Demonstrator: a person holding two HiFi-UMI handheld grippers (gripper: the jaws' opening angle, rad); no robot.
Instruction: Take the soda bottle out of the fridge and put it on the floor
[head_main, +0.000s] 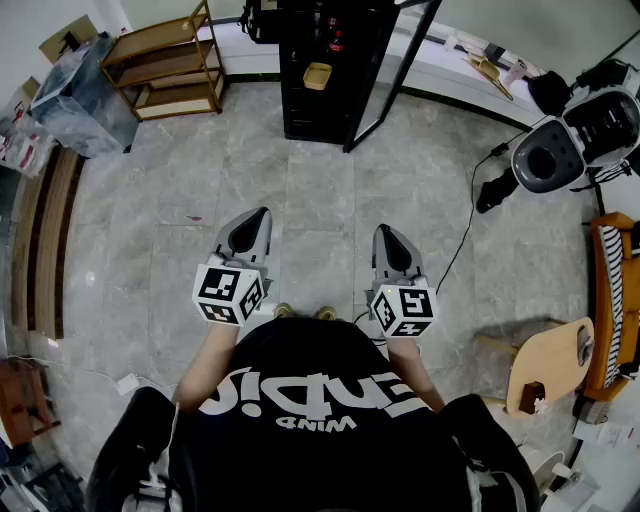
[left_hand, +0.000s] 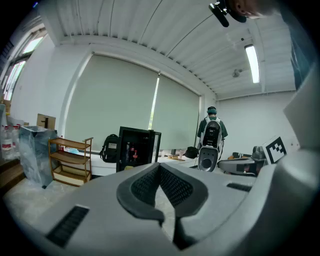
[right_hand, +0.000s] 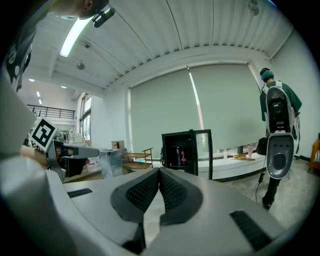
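The black fridge (head_main: 318, 70) stands at the far side of the room with its glass door (head_main: 392, 75) swung open. A red-labelled soda bottle (right_hand: 183, 156) stands on a shelf inside, also seen small in the left gripper view among bottles (left_hand: 132, 152). My left gripper (head_main: 262, 214) and right gripper (head_main: 384, 232) are held side by side in front of the person's chest, well short of the fridge and pointing toward it. The left gripper's (left_hand: 159, 166) jaws meet with nothing between them, and so do the right gripper's (right_hand: 159, 171).
A wooden shelf unit (head_main: 165, 65) and a plastic-wrapped bin (head_main: 75, 95) stand left of the fridge. At the right stands a person in green with a white and black pack (head_main: 575, 140); a black cable (head_main: 465, 230) runs over the tiles. A wooden chair (head_main: 545, 365) is near right.
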